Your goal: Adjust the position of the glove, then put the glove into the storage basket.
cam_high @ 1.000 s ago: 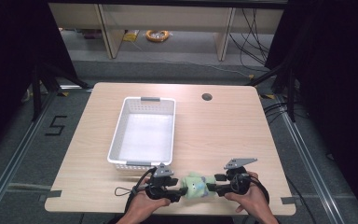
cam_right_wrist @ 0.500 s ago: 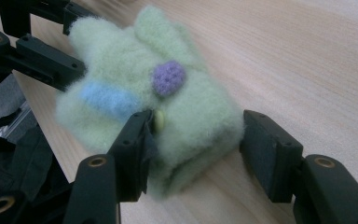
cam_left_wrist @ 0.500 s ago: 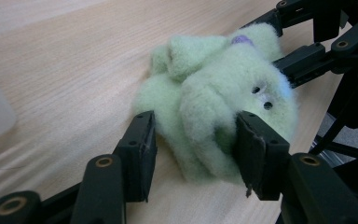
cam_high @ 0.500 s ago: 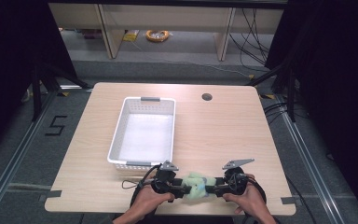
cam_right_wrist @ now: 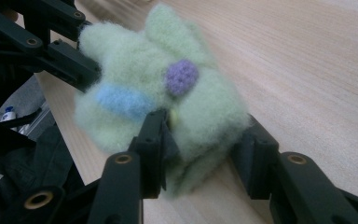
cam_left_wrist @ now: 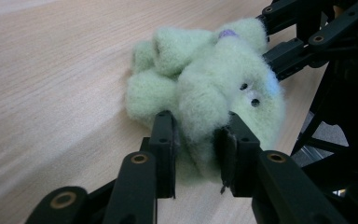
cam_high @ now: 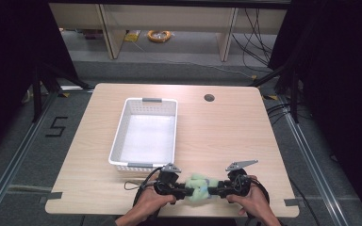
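A fuzzy pale-green plush toy point(cam_high: 199, 187) with a purple knob and a blue patch lies on the wooden table point(cam_high: 226, 136) near its front edge. My left gripper point(cam_high: 188, 192) comes at it from the left and my right gripper point(cam_high: 212, 190) from the right. In the left gripper view the jaws point(cam_left_wrist: 198, 144) have just been closing and pinch a lobe of the toy point(cam_left_wrist: 205, 79). In the right gripper view the jaws point(cam_right_wrist: 205, 144) have also just been closing and squeeze the toy point(cam_right_wrist: 158, 88) between their pads. Each gripper view shows the other gripper's fingers beyond the toy.
A white plastic basket point(cam_high: 118, 136) stands empty at the table's middle left, just behind my left hand. A round cable hole point(cam_high: 209, 98) sits near the far edge. The floor drops off beyond the front edge, close to both hands.
Both pairs of jaws have drawn in onto the plush toy. My left gripper has edged slightly right toward it; the toy stays at the same spot.
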Demonstrator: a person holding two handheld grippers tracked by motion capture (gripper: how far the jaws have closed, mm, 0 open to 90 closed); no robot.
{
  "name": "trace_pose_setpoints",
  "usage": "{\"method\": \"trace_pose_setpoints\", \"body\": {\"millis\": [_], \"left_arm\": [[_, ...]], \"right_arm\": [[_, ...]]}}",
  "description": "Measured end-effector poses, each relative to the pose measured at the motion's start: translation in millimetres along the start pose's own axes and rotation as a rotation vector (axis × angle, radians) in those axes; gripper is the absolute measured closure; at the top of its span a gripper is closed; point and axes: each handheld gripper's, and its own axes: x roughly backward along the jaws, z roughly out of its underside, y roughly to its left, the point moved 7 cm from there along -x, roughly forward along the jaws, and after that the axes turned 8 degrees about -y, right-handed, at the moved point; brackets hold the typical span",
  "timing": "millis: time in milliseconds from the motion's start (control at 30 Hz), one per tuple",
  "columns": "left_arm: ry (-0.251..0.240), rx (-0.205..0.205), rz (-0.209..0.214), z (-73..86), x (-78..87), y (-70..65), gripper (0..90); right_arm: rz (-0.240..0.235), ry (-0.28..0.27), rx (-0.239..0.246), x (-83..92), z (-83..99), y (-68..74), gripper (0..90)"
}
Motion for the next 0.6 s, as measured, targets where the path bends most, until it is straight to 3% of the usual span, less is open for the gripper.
{"method": "trace_pose_setpoints", "body": {"millis": [233,267,300,333,433,467,600], "left_arm": [[0.007,-0.012,0.019,-0.9,2.5,1.5,74.9],[-0.005,0.004,0.018,-1.4,3.0,0.2,75.3],[-0.005,0.002,0.014,-1.4,3.8,0.7,75.5],[-0.004,0.002,0.02,-1.4,4.4,0.8,75.7],[-0.007,-0.001,0.018,-1.5,5.2,1.3,76.6],[-0.006,-0.008,0.025,-1.6,6.7,0.8,76.8],[-0.02,-0.006,0.031,-3.4,8.8,-0.9,77.2]], "right_arm": [[-0.01,-0.016,0.015,0.5,-1.5,1.4,68.2],[0.01,-0.023,0.021,1.0,-2.1,1.2,69.4],[-0.006,-0.026,0.016,0.6,-2.1,2.3,69.7],[0.007,-0.031,0.037,1.4,-2.8,0.2,70.2],[-0.011,-0.03,0.01,1.7,-2.5,2.7,71.0],[0.004,-0.043,0.045,2.1,-3.8,0.8,71.6],[0.02,-0.051,0.044,3.6,-4.9,3.4,72.1]]}}
